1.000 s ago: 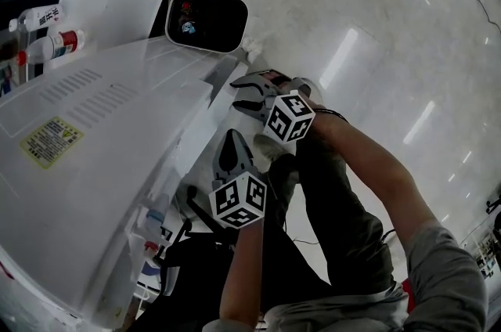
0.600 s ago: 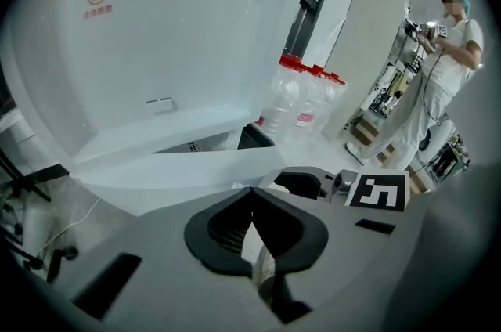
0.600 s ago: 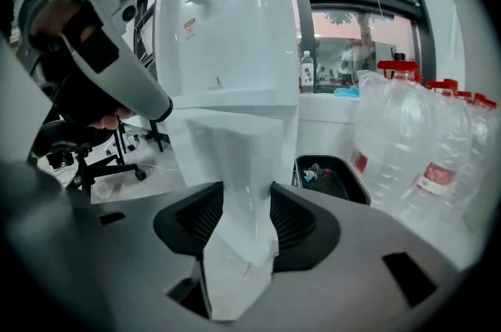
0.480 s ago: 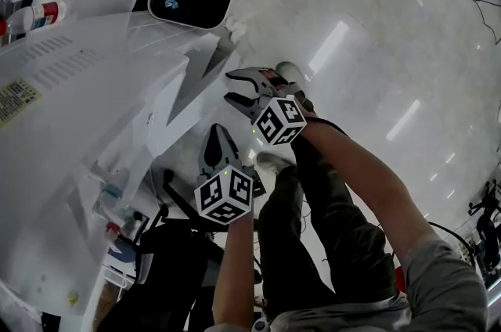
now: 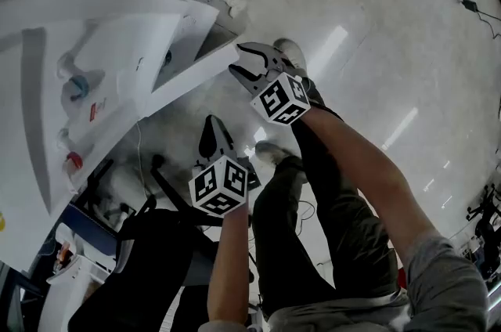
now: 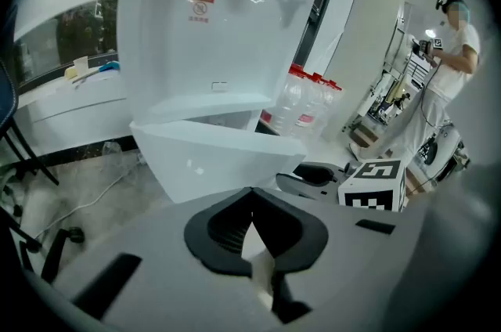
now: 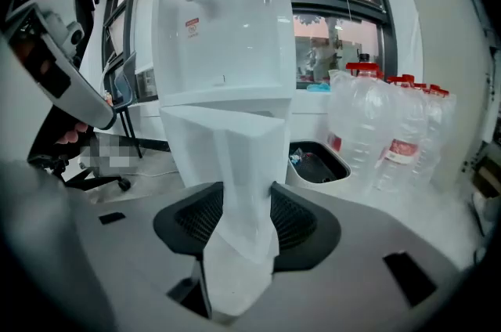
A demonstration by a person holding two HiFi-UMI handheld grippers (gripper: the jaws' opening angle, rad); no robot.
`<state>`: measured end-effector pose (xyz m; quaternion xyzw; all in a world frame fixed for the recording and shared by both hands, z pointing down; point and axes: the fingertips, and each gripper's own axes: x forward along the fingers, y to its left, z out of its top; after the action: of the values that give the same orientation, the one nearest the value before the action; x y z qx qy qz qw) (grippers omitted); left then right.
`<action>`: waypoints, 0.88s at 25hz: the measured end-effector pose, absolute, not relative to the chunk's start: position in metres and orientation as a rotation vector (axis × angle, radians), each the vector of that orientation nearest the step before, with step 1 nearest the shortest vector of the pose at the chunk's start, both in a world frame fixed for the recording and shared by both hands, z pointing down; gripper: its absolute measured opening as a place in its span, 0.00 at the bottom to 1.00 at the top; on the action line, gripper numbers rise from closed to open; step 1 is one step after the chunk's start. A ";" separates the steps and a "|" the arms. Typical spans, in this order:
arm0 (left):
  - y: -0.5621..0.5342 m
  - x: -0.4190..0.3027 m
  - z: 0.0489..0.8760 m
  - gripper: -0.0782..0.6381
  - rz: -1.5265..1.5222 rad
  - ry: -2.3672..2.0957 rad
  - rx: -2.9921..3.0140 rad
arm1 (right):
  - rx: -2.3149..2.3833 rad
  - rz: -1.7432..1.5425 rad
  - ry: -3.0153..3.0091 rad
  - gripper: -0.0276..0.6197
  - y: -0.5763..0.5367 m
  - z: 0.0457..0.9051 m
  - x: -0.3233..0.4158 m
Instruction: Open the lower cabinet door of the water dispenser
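Here, at the left, we see the white water dispenser (image 5: 117,64) with its 2 taps. Our left gripper (image 5: 209,121) hangs just beside its base, jaws pressed together on nothing, clear of the door. The lower cabinet door (image 7: 235,158) stands swung out from the dispenser. Our right gripper (image 5: 237,59) is clenched on the door's free edge, the white panel filling the gap between both pads. Farther right, red-capped water bottles (image 7: 383,127) stand beside a black bin (image 7: 317,162).

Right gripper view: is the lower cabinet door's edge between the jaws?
Yes, the lower cabinet door stands edge-on between the jaws of the right gripper, filling the gap.
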<state>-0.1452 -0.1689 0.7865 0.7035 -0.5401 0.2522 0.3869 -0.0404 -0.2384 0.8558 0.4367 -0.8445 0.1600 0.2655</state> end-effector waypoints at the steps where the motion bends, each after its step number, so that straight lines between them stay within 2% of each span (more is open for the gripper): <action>1: -0.161 -0.151 0.787 0.12 0.640 -1.378 1.788 | 1.202 0.439 -2.269 0.34 -0.232 0.855 -0.041; 12: -0.075 -0.202 0.787 0.12 0.610 -1.379 1.803 | 1.455 0.524 -2.115 0.33 -0.155 0.853 -0.062; 22: -0.001 -0.264 0.795 0.12 0.608 -1.420 1.697 | 1.583 0.662 -1.984 0.30 -0.076 0.853 -0.111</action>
<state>-0.2639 -0.0005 0.7952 0.6744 -0.5640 0.2415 0.4108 -0.1109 -0.0763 0.8535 0.5833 -0.7310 0.2439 0.2566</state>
